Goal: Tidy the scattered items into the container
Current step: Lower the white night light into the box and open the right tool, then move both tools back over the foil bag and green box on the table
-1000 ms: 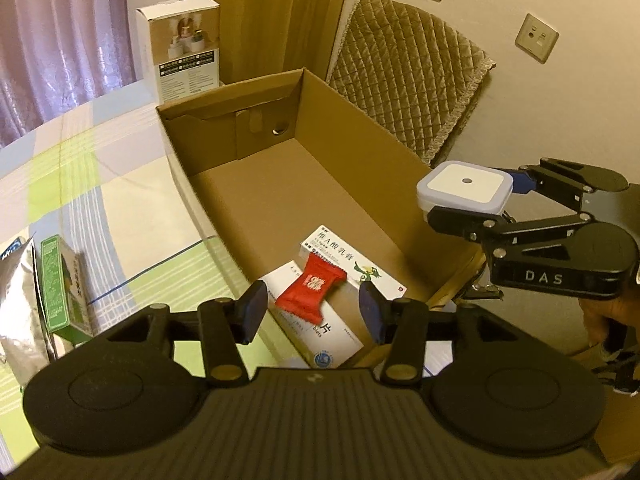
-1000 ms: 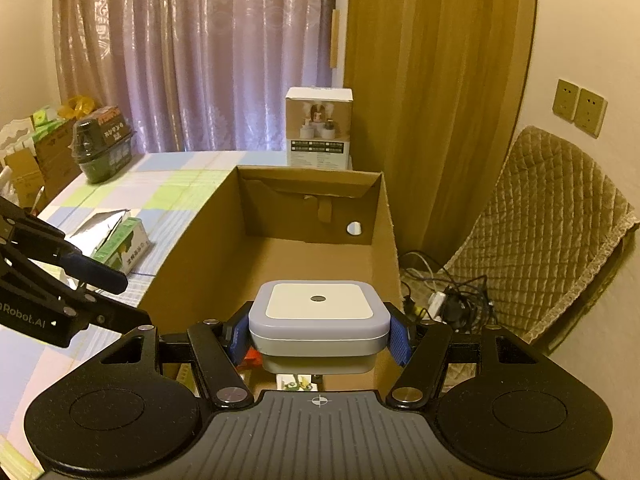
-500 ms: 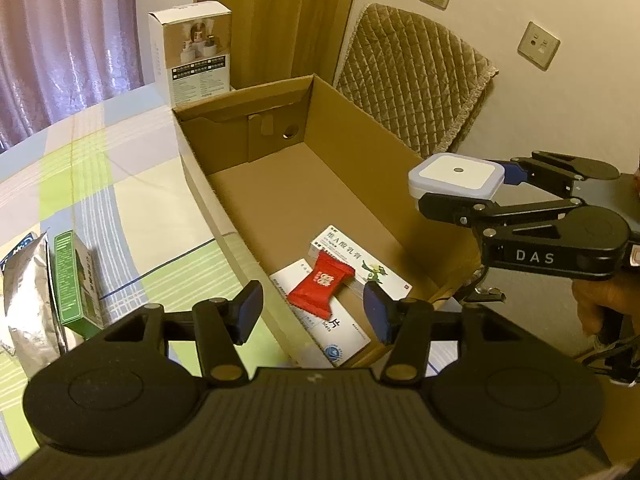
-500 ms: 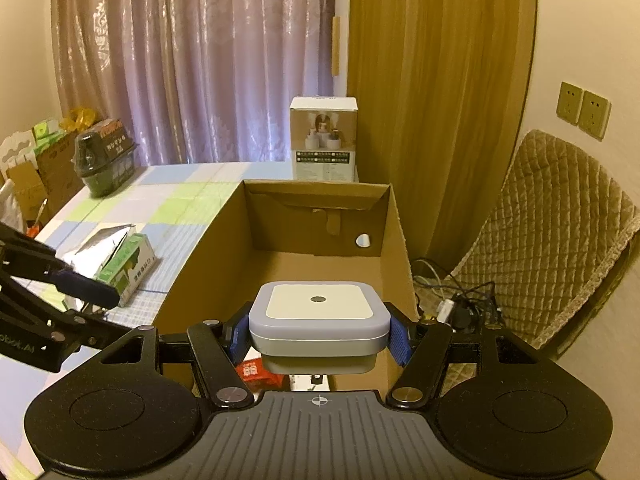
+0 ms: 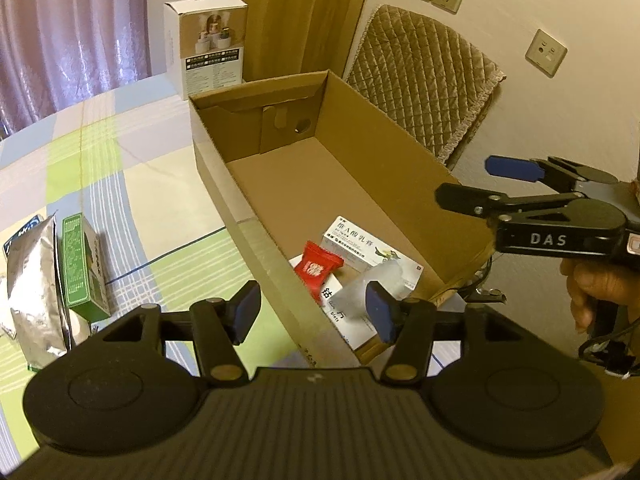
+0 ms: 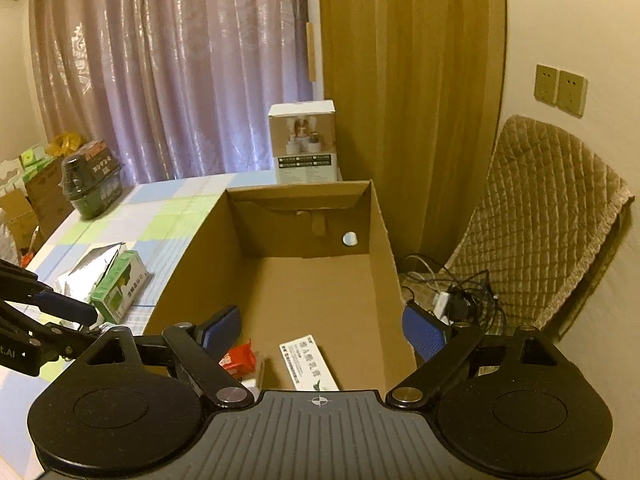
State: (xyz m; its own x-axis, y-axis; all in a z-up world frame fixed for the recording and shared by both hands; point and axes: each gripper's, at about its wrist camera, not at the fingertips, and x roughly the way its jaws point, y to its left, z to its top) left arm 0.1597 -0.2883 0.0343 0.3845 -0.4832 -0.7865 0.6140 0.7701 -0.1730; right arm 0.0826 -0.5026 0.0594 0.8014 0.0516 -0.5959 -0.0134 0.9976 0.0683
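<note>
The right gripper [image 6: 322,336] is held above the near end of the cardboard box [image 5: 404,148], its jaws spreading wide with nothing between them. A pale, blurred white block [image 5: 372,284] is seen low inside the box in the left wrist view, over the red sachet [image 5: 318,266] and 2 flat medicine cartons [image 5: 360,240]; whether it has come to rest cannot be told. The left gripper [image 5: 312,312] is held over the box's near left wall, its jaws parting as well and nothing clasped. On the checked tablecloth [image 5: 120,184], a green carton [image 5: 80,264] and a silver foil bag [image 5: 32,280] are left lying side by side, well apart from the box. From here, the block could bounce or tip against the cartons if it lands on an edge. The thin box wall could be knocked by the left gripper when it is swung toward the green carton, and the crinkly foil bag could slip from a narrow pinch.
</note>
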